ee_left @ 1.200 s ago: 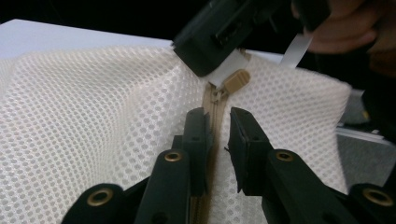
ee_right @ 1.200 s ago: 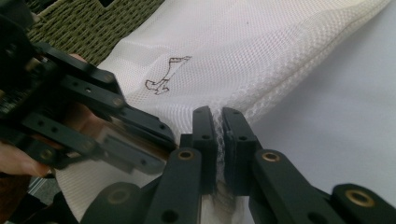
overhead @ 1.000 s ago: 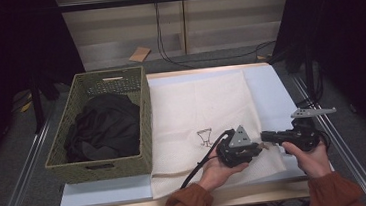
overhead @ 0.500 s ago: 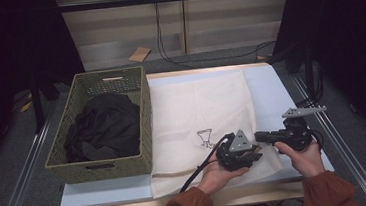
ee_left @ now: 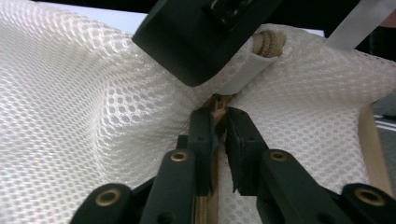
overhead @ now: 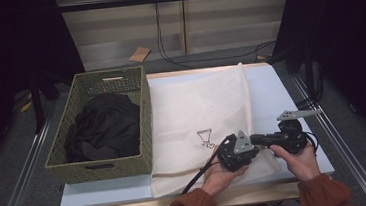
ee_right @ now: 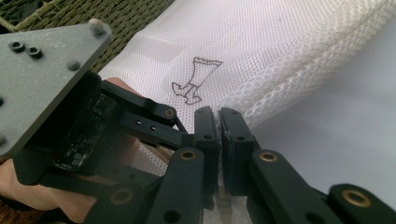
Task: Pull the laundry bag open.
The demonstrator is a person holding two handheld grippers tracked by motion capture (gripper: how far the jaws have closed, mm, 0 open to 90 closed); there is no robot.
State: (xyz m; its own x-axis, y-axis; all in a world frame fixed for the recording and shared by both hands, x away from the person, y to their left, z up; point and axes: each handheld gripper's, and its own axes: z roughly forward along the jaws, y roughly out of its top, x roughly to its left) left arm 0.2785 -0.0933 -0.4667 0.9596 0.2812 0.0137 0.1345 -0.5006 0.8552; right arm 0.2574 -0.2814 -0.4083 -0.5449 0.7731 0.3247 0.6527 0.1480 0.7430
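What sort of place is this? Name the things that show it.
Probably a lab or workshop set up for recording handling tasks: a work table on a metal frame, loose cables on the floor behind it, and a hand-held gripper in each hand.

Basket (overhead: 103, 165) with clothing (overhead: 103, 126) left of mesh bag (overhead: 196, 107) on table (overhead: 291, 96).

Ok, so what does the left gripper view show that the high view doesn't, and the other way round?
Left gripper view: the beige zipper on the white mesh bag, close enough to see the weave's holes. High view: the green woven basket with dark clothing inside it, beside the bag, and a small dark drawing on the bag. Shared: the bag itself, lying on the table.
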